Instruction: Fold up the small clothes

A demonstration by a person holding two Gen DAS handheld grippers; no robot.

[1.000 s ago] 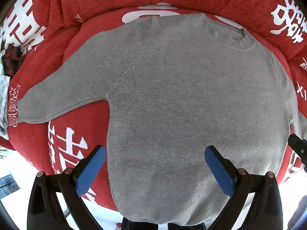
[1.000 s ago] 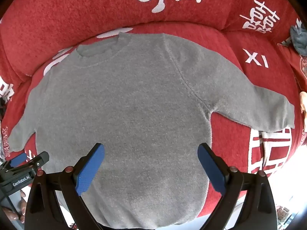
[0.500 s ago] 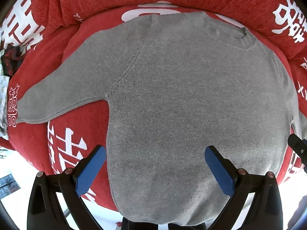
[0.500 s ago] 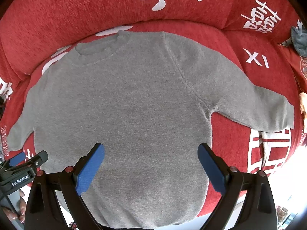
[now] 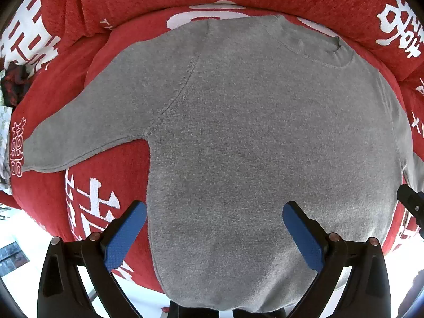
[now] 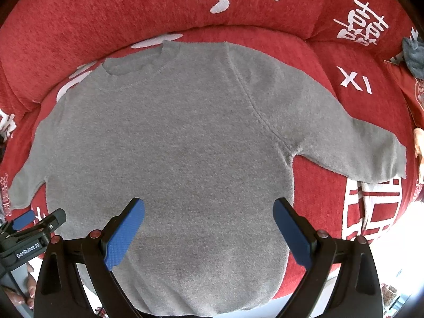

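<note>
A small grey sweater lies flat and spread out on a red sofa seat, neck away from me, both sleeves out to the sides. It also shows in the right wrist view. My left gripper is open and empty, above the sweater's lower left part. My right gripper is open and empty, above the lower right part. The left gripper shows at the lower left of the right wrist view.
The red sofa has white characters and a raised back cushion behind the sweater. A dark cloth lies at the far left. A grey cloth lies at the far right. The seat's front edge is just below the hem.
Both grippers have dropped slightly closer to the sweater. The sweater has not moved and both grippers stay open.
</note>
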